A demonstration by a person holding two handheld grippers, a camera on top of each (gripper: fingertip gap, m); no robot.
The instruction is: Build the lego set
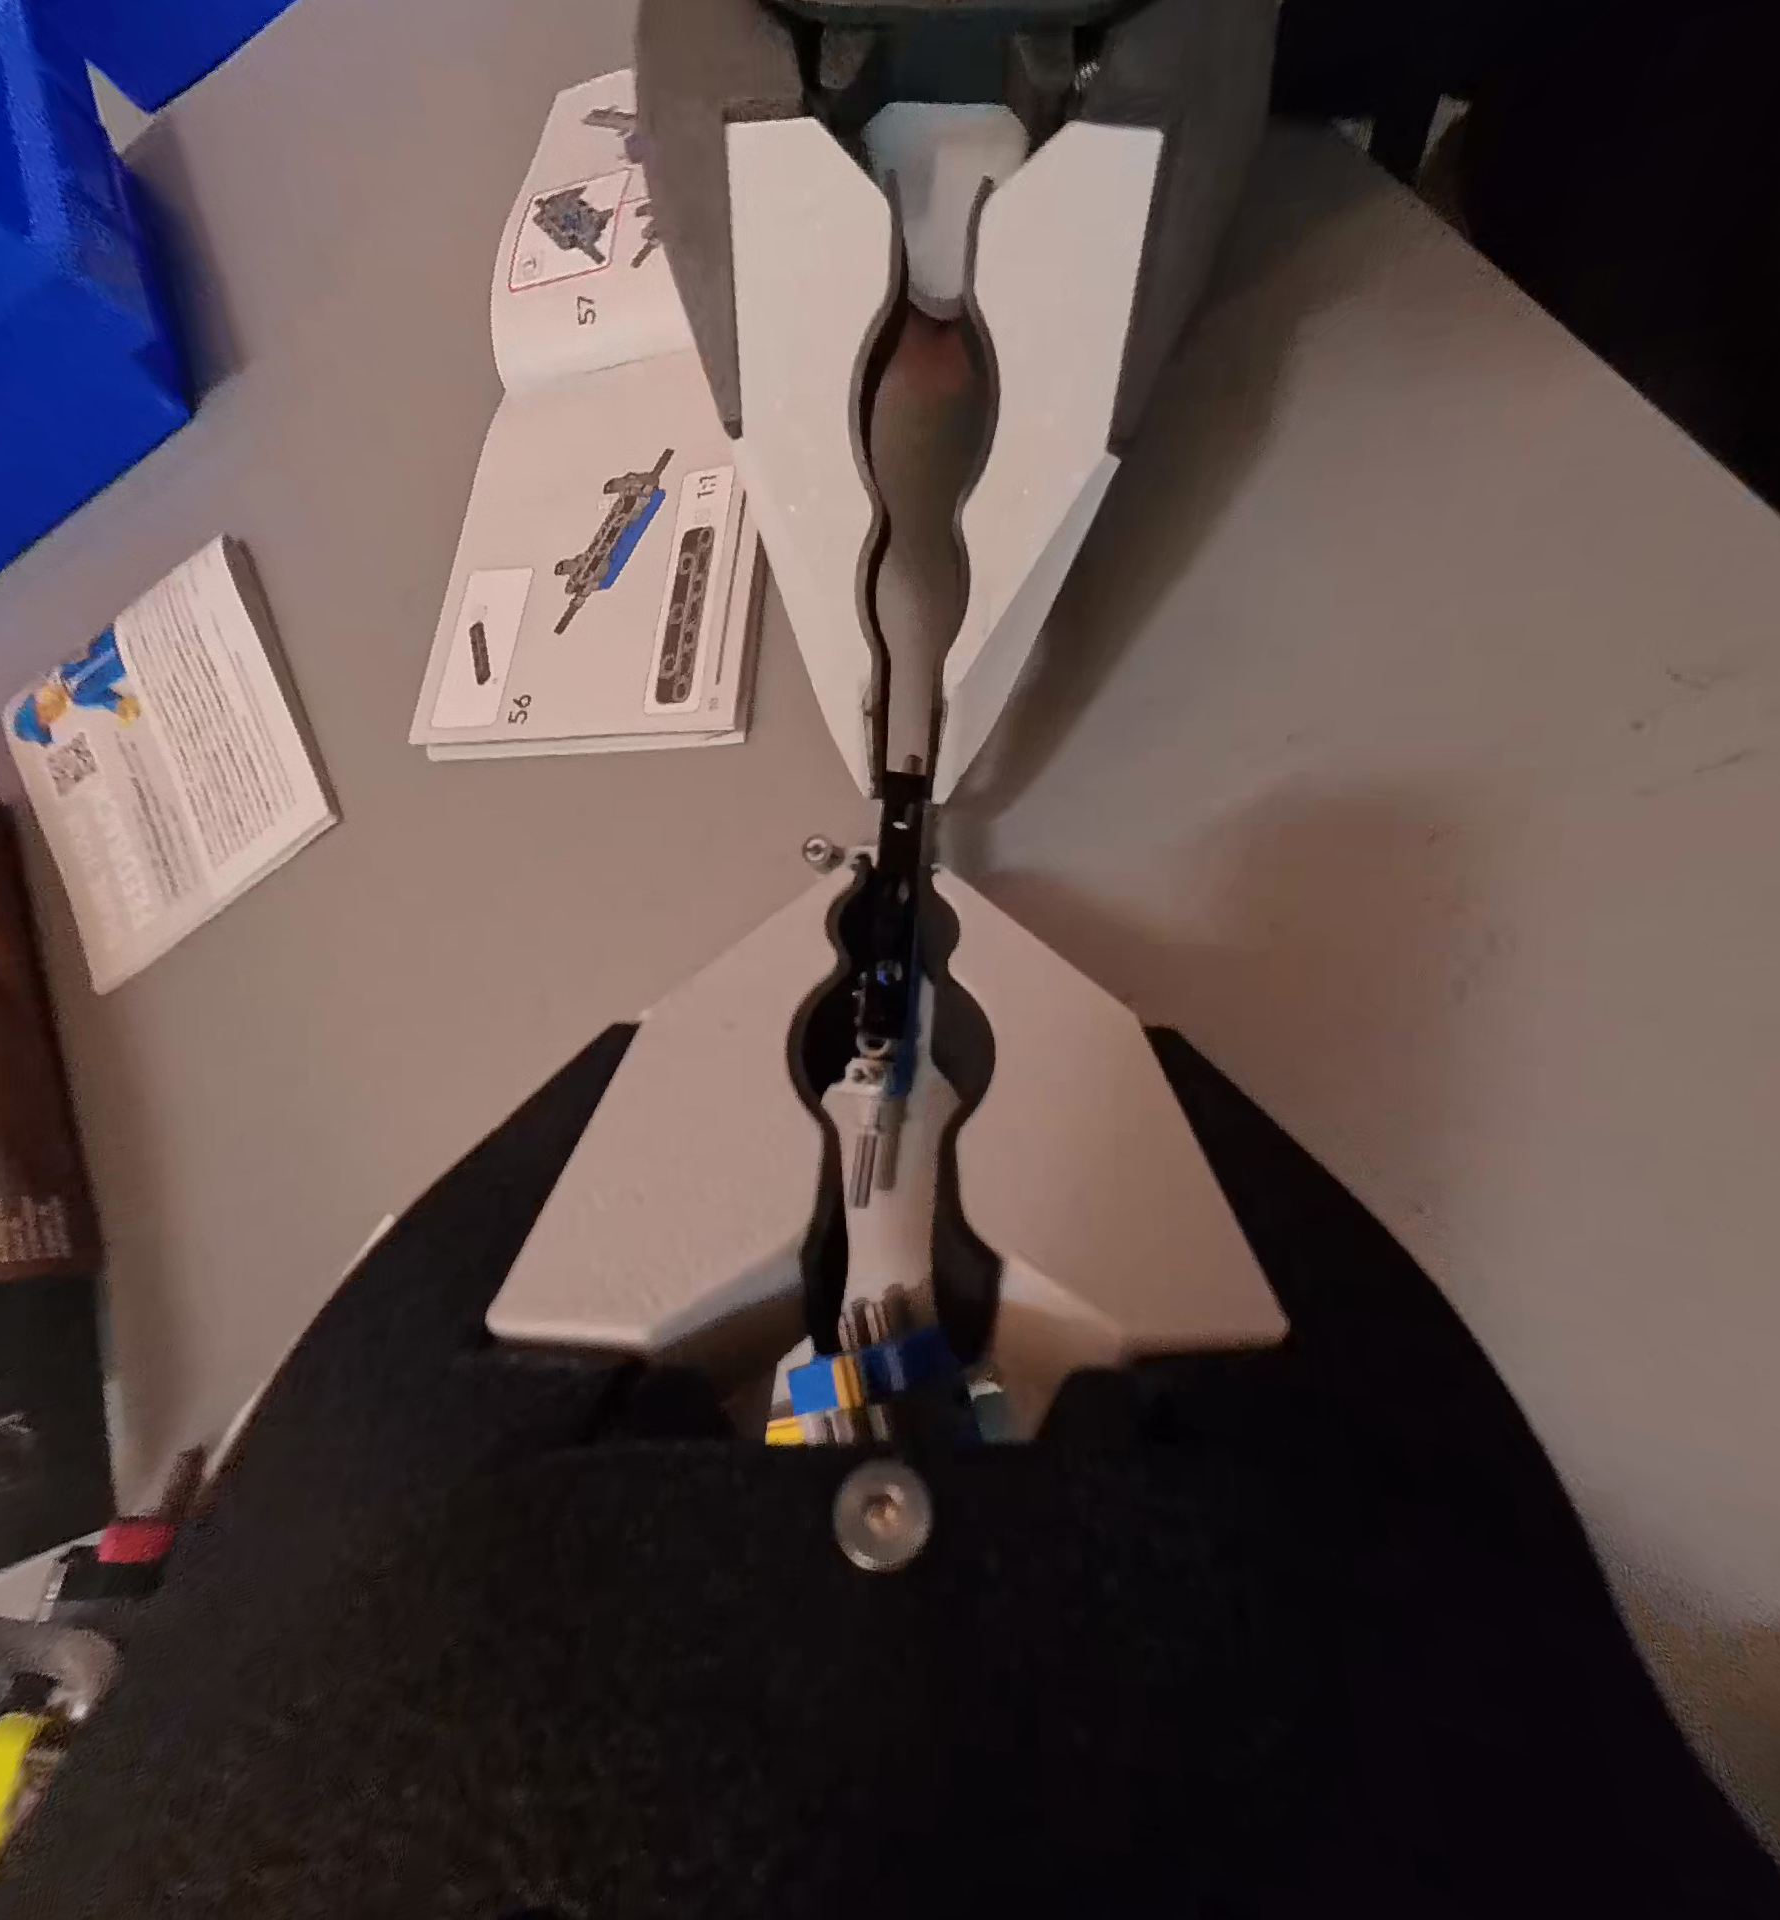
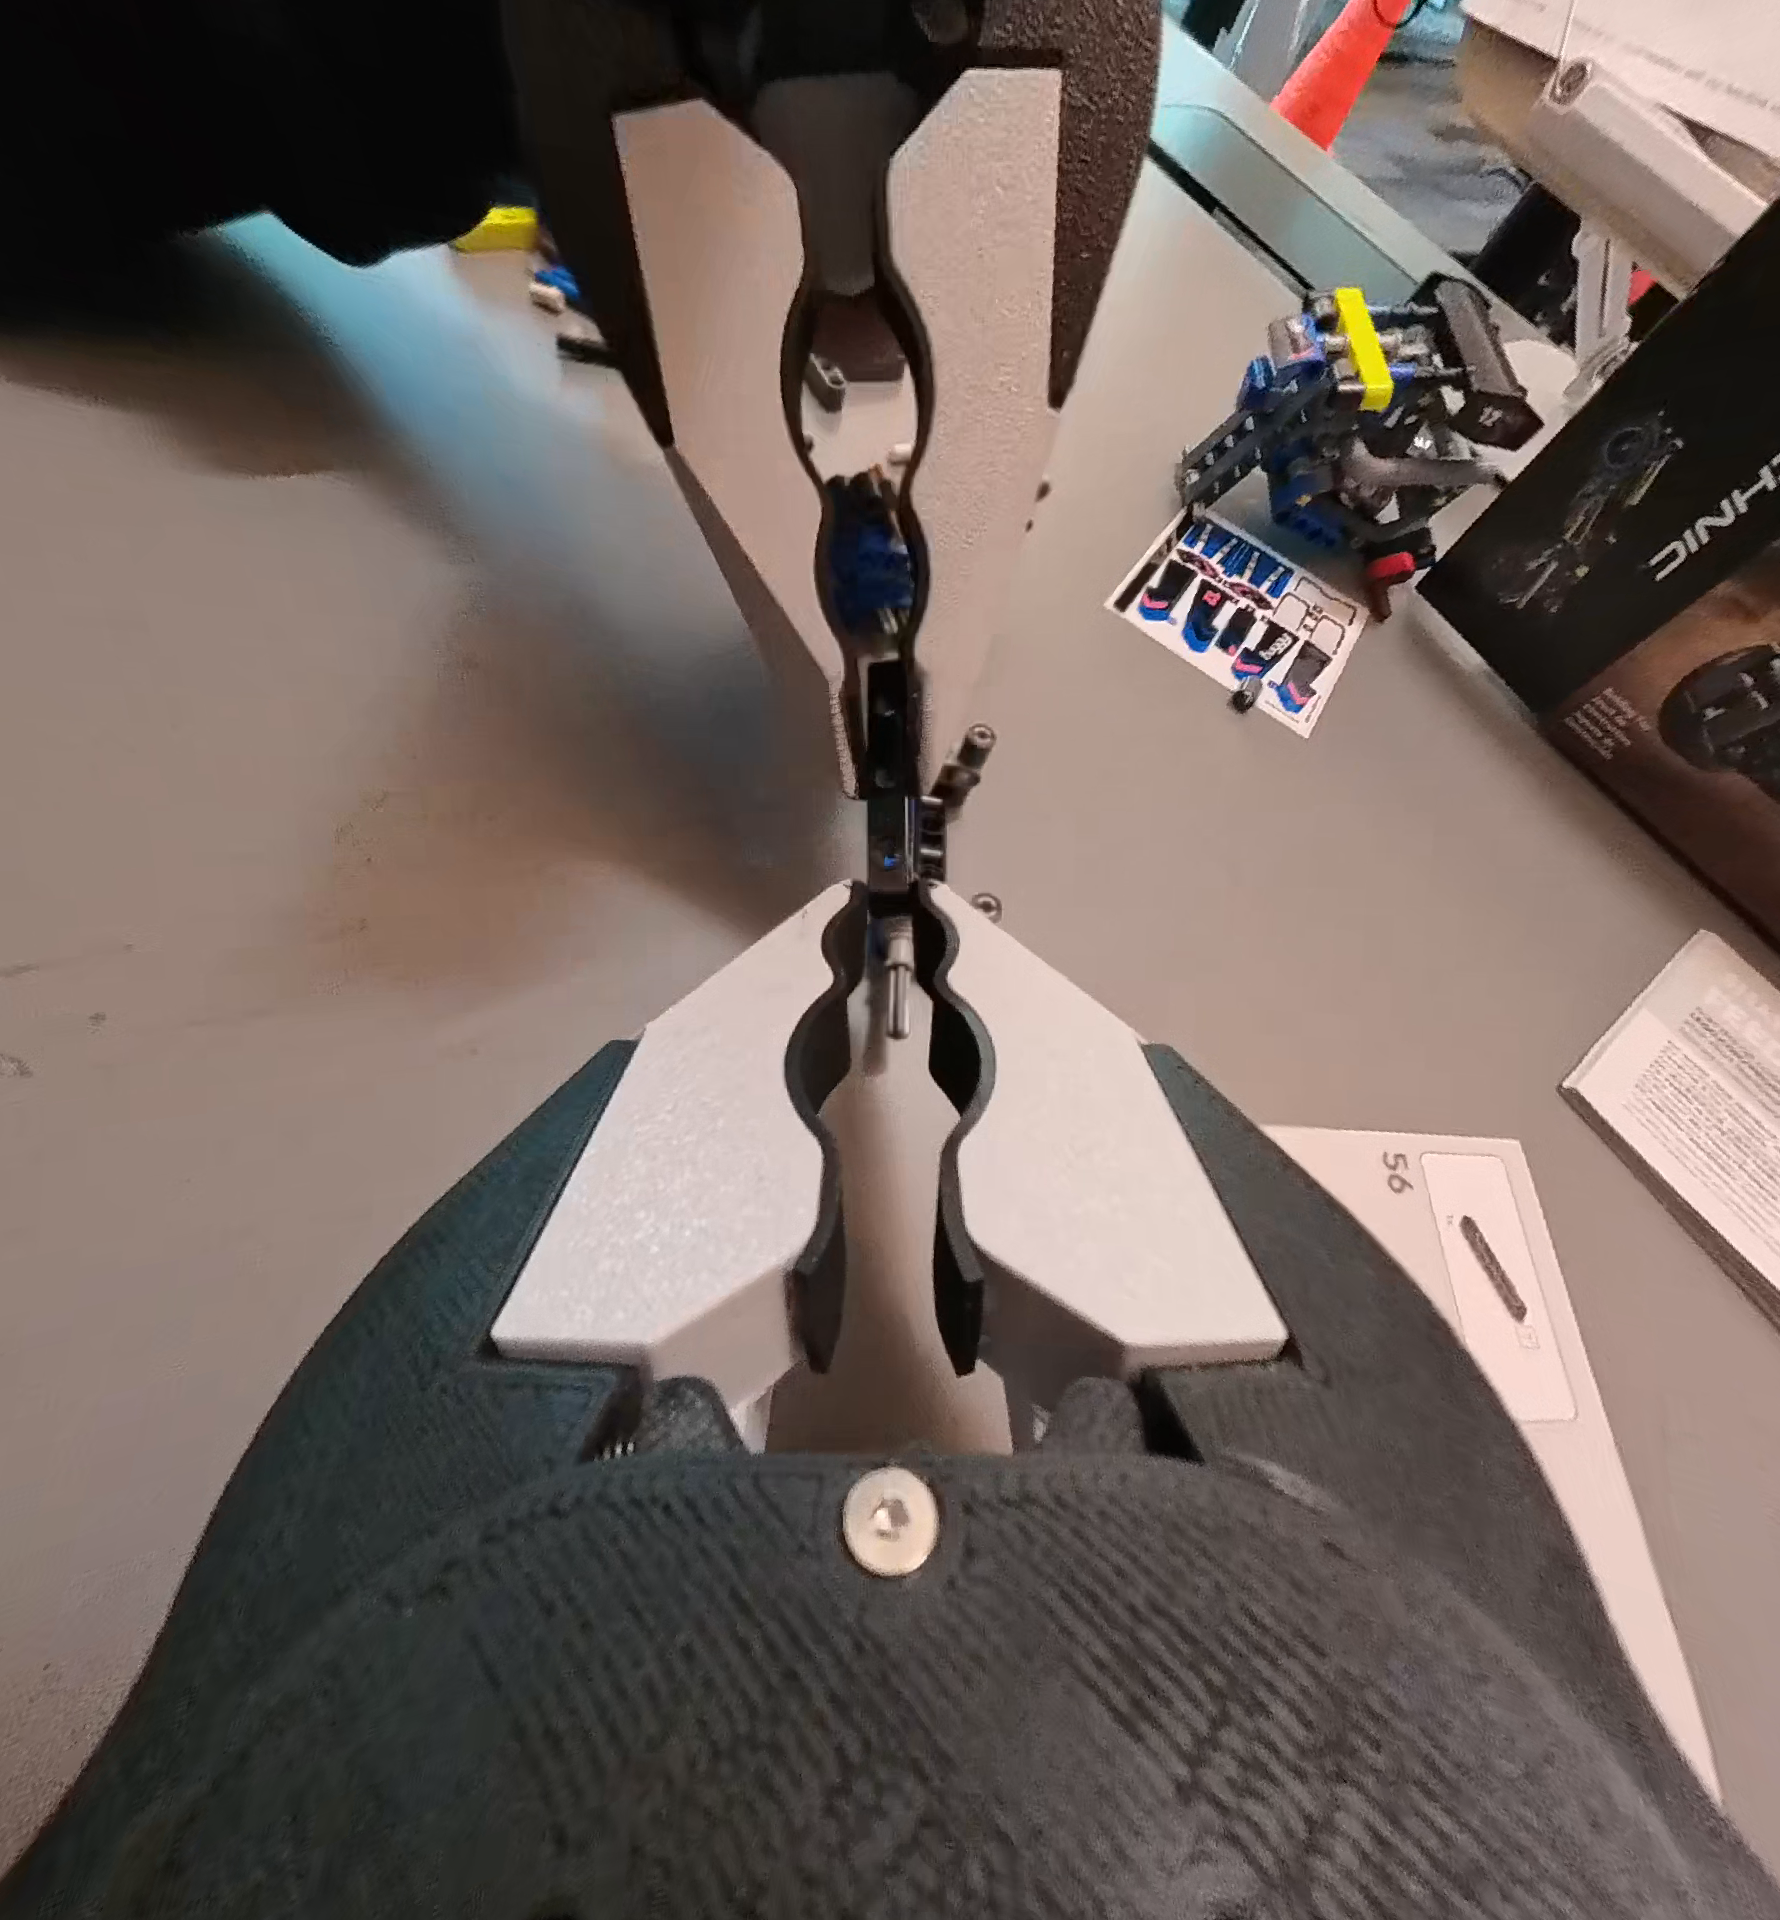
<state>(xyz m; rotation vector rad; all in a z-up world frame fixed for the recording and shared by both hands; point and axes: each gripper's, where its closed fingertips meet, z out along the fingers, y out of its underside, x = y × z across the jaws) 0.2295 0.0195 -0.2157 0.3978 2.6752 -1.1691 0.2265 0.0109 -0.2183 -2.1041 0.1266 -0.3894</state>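
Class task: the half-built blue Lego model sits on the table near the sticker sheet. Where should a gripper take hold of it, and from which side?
Probably grip the blue model across its chunky blue body, coming from above. The thin beam leaning off it and the yellow piece on top look likelier to pop loose. The box blocks one side.

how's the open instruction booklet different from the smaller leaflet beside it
The open instruction booklet lies spread flat, showing two pages; the smaller leaflet is closed. The booklet's pages carry part diagrams, while the leaflet's face is mostly dense text with a small blue figure. The booklet sits nearer the right gripper; the leaflet nearer the table edge. Both are white paper on the grey table.
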